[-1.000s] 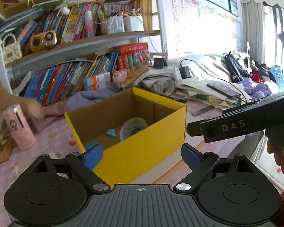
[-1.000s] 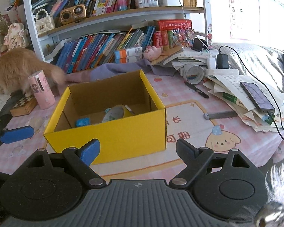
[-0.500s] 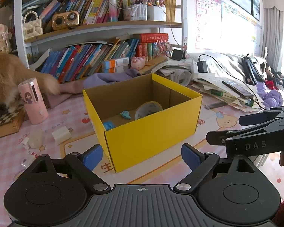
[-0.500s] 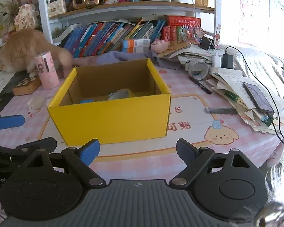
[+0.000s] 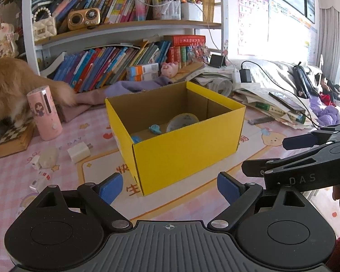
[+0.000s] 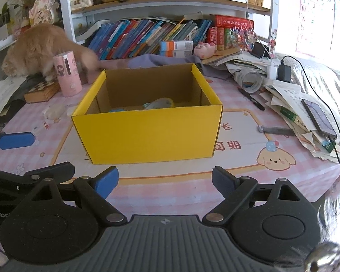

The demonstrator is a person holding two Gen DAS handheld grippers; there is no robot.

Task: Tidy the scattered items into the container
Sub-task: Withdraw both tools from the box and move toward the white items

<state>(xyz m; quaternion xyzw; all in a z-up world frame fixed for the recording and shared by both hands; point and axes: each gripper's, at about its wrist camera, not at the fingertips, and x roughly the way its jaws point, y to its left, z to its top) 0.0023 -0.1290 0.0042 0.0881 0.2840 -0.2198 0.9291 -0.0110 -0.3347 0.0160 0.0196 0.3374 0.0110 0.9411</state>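
A yellow cardboard box (image 5: 185,149) (image 6: 147,133) stands open on the pink table mat. Inside lie a roll of tape (image 5: 182,121) (image 6: 159,103) and small blue items (image 5: 155,129). Left of the box, a white charger block (image 5: 78,151), a whitish lump (image 5: 48,157) and small white bits (image 5: 37,182) lie scattered. My left gripper (image 5: 170,187) is open and empty in front of the box. My right gripper (image 6: 164,182) is open and empty, also in front of the box, and shows at the right of the left wrist view (image 5: 306,156).
A pink cylinder (image 5: 44,112) (image 6: 67,77) and an orange cat (image 6: 40,49) are at the back left by a checkered box (image 5: 13,139). A black pen (image 6: 251,98), a grey bar (image 6: 276,130), a tape roll (image 6: 249,79), papers and a phone (image 6: 318,117) lie at the right. Bookshelves stand behind.
Both grippers have drawn back from the box and a little lower; the left view has swung left, showing the scattered white items. Both stay open.
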